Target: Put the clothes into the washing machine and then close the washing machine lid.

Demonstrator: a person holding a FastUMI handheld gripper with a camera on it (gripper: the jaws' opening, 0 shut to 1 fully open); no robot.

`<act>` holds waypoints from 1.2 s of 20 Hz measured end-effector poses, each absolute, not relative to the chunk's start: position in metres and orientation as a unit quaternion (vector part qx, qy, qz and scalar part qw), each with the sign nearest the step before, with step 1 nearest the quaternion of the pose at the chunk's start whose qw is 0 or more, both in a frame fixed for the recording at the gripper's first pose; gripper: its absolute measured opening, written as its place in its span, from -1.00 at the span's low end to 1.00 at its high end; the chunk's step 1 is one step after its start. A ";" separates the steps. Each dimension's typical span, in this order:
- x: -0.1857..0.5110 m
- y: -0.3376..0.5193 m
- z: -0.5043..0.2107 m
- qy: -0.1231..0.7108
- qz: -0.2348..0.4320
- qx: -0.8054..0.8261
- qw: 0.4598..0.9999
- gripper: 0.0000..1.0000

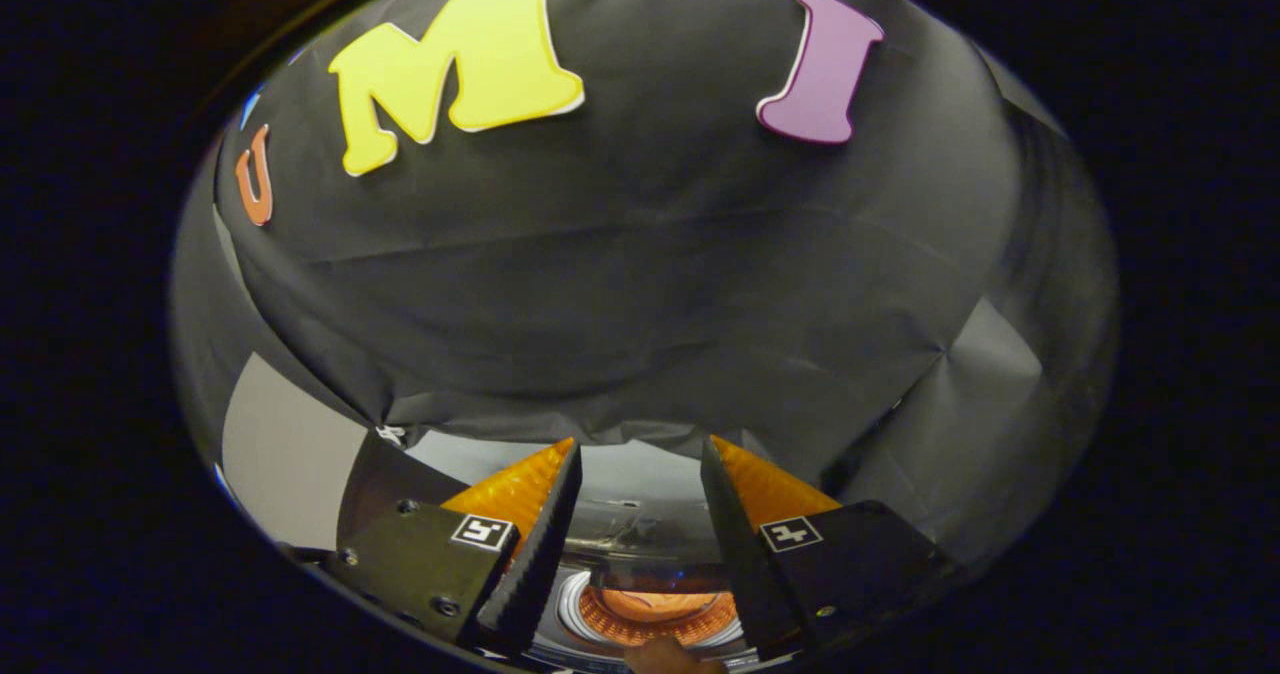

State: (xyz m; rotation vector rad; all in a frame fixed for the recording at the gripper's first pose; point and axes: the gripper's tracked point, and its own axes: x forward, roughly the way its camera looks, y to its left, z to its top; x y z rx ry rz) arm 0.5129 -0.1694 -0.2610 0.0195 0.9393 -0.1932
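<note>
We face the booth's black cloth wall [640, 284], creased and draped, which takes up most of what lies beyond the fingers. To the left of it, lower down, a pale grey panel [285, 459] stands next to the cloth's edge.

Below the cloth's hem we look down on the washing machine [640, 514], its grey top surface showing between the two fingers and just ahead of them. Lower still, between the finger bases, sits the round opening of the drum [655, 614], ringed by a pale rim, with a ribbed orange-lit inside. We cannot tell whether any clothes lie in it, and we cannot make out the lid for certain.

Our gripper [640, 454] hangs over the machine with its fingers spread well apart and nothing held between them; the machine's top shows through the gap. Each finger base bears a small square marker [484, 531].

A small brownish shape [665, 657] sits under the drum opening, too cut off to identify.
</note>
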 end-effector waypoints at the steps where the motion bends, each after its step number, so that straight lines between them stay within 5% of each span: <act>1: 0.510 -0.170 -0.266 0.456 -0.095 0.012 0.885 0.52; 24: 0.423 -0.158 -0.271 0.426 -0.114 0.015 0.898 0.52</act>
